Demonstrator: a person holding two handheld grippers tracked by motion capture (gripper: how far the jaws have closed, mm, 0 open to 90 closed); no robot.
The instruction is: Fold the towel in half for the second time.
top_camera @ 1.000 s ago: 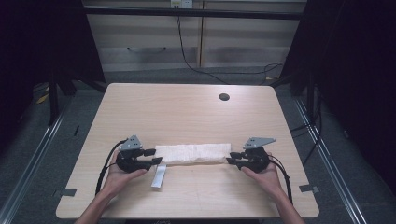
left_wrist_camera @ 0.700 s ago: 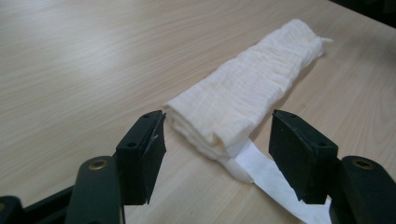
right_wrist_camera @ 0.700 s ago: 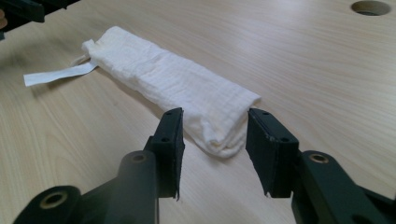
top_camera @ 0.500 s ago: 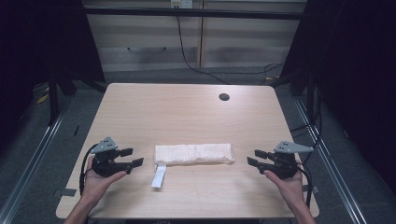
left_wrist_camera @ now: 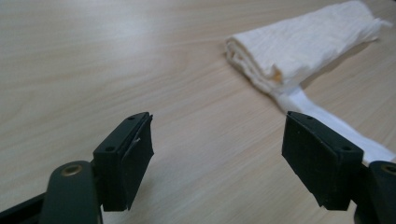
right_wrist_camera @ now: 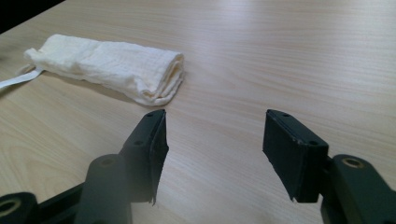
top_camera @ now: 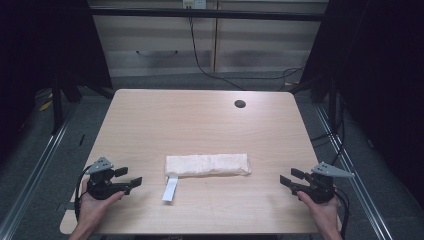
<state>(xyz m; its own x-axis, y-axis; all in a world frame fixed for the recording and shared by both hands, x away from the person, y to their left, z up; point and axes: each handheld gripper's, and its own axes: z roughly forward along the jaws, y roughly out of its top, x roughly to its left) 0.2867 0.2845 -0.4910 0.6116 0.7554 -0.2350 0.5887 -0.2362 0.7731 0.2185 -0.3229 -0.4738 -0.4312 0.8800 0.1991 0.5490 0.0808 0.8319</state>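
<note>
A folded white cloth [top_camera: 207, 164] lies lengthwise on the wooden table [top_camera: 200, 120], near the front middle. A white strap [top_camera: 170, 188] trails from its left end toward the front edge. My left gripper [top_camera: 129, 178] rests near the front left corner, open and empty, well left of the cloth [left_wrist_camera: 299, 44]. My right gripper [top_camera: 289, 179] sits near the front right edge, open and empty, a little right of the cloth [right_wrist_camera: 109, 65]. Both point inward at the cloth's ends.
A dark round hole [top_camera: 240, 104] sits in the table's far right part. Metal rails [top_camera: 40, 165] run along the floor on both sides. Cabinets [top_camera: 210, 40] and hanging cables stand behind the table.
Both grippers have let go of the cloth's ends and pulled outward to the table's left and right sides, now open. The cloth stays folded in place.
</note>
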